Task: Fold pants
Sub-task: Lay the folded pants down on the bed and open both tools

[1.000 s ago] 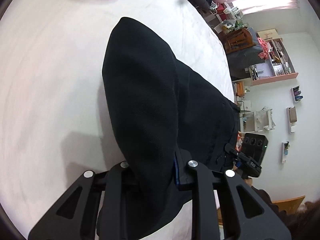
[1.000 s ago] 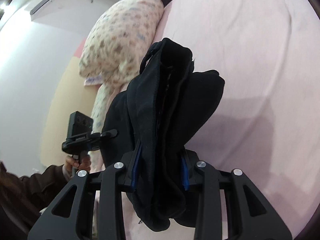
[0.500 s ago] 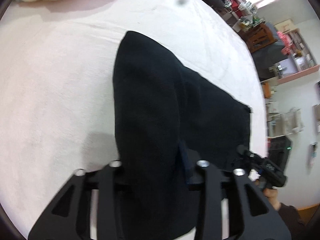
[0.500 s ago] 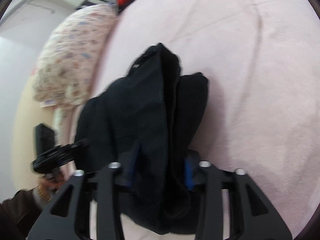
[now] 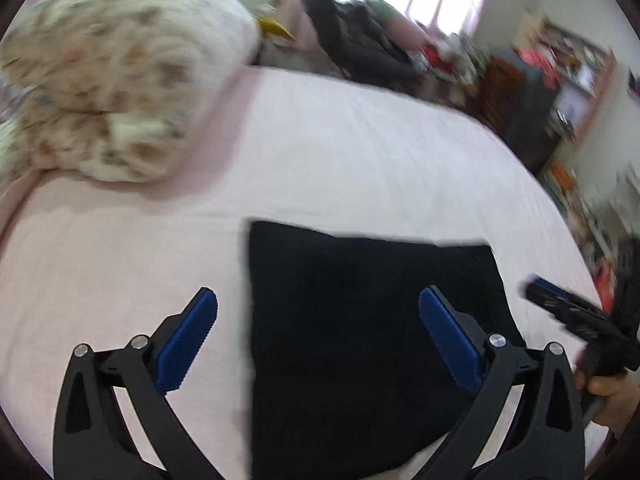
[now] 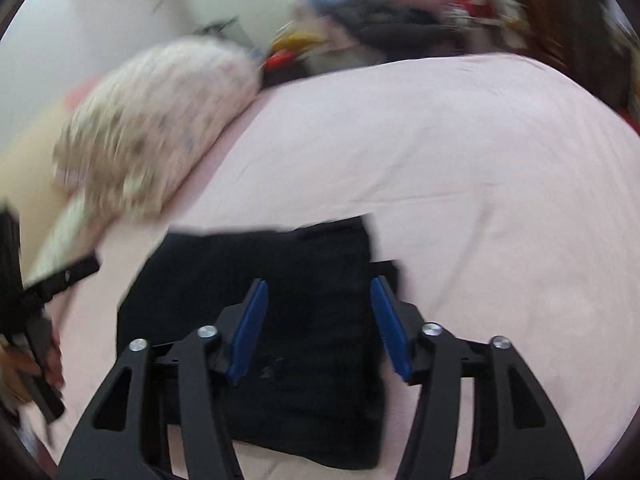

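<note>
Judging by its limp drape, I reckon the folded black fleece pants (image 5: 360, 320) on the pink bedsheet (image 5: 360, 152) are soft and light, best pinched at a corner, with my left gripper (image 5: 318, 334) and right gripper (image 6: 318, 326) both spread wide, holding nothing.

A bed (image 5: 360, 152) covered by a pale pink sheet is seen; folded black pants (image 5: 360, 320) and a floral bundle of bedding (image 5: 112, 72) are laid on it.

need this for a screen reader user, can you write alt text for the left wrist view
Black folded pants lie flat on a pink bed, with the left tool open above them, its blue-padded fingers spread wide and holding nothing. A floral pillow sits at the upper left, and the other handheld tool shows at the right edge; the picture is motion-blurred.
</note>
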The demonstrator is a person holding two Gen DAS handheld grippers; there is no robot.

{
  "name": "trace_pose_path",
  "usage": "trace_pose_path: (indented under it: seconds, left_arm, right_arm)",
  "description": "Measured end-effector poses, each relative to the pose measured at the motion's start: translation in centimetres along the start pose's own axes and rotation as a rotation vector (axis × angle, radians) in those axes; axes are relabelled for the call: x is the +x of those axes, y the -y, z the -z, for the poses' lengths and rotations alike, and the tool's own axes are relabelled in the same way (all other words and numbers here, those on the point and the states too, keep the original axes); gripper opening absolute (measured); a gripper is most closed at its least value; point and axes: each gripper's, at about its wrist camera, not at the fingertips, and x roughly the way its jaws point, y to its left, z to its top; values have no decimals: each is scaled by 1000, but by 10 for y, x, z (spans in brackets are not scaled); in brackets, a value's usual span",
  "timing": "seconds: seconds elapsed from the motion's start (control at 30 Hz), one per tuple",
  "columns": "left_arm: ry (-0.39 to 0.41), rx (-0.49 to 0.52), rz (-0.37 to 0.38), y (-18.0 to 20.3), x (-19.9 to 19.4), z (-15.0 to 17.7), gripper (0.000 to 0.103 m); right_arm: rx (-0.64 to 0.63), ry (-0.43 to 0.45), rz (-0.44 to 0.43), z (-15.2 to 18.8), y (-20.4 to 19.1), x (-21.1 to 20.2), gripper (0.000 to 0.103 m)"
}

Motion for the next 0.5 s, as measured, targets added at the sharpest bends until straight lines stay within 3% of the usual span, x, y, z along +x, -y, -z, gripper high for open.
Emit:
trace_pose_path:
  seconds: [0.17, 0.33, 0.5]
  left_arm:
    - [-115, 23, -25, 24, 34, 28, 101]
    - [-261, 42, -75, 15, 74, 62, 101]
    - [-255, 41, -91, 13, 80, 65, 101]
  right_arm:
    - [-116, -33, 43, 13, -32, 23, 55]
    - [-244, -146, 154, 37, -45, 60, 55]
    - [-233, -121, 163, 43, -41, 64, 55]
